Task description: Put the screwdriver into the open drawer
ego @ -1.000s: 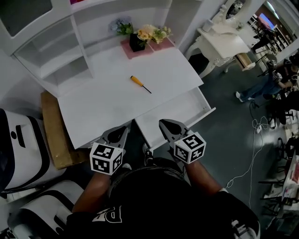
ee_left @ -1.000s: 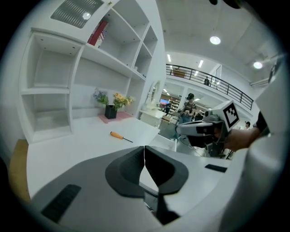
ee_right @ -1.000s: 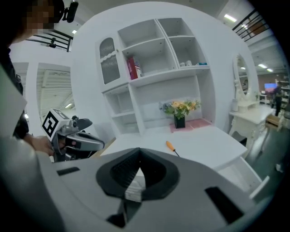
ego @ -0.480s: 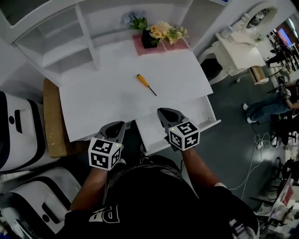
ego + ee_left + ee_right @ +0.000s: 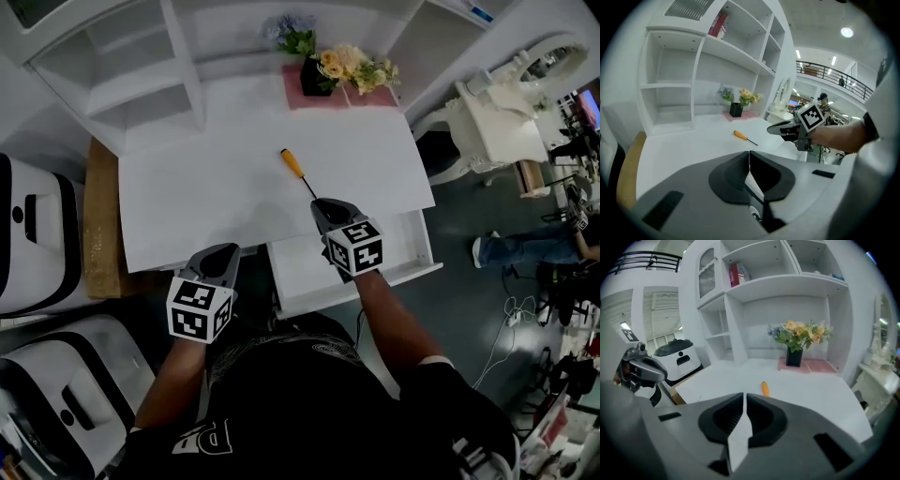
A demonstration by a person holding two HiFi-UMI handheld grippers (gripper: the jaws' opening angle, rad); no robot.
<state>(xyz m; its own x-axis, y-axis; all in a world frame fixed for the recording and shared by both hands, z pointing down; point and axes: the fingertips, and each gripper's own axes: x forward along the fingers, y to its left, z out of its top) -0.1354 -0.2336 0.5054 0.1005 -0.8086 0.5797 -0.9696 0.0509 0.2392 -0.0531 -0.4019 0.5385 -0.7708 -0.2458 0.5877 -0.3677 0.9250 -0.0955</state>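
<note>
One orange-handled screwdriver (image 5: 294,165) lies alone near the middle of the white table (image 5: 206,187). In the head view its handle points toward 11 o'clock and its metal tip toward 5 o'clock. It is on the tabletop, not in the drawer.

At 5 o'clock from it, just beside the tip, we hold the right gripper (image 5: 330,204); whether it touches the tip we cannot tell. Its jaws have just been opening and stand a narrow slit apart, with nothing between them. In the right gripper view the handle shows just past them at 12 o'clock.

Under this gripper the open drawer (image 5: 305,272) juts from the table's near edge, at 6 o'clock of the screwdriver.

Our left gripper (image 5: 222,253) hangs at 7 o'clock, off the table's near edge and well apart from the screwdriver. Its jaws are closed tip to tip on nothing.

At 12 o'clock, by the table's far edge, flowers (image 5: 352,64) in a black vase (image 5: 314,81) stand on a pink mat (image 5: 302,96).
</note>
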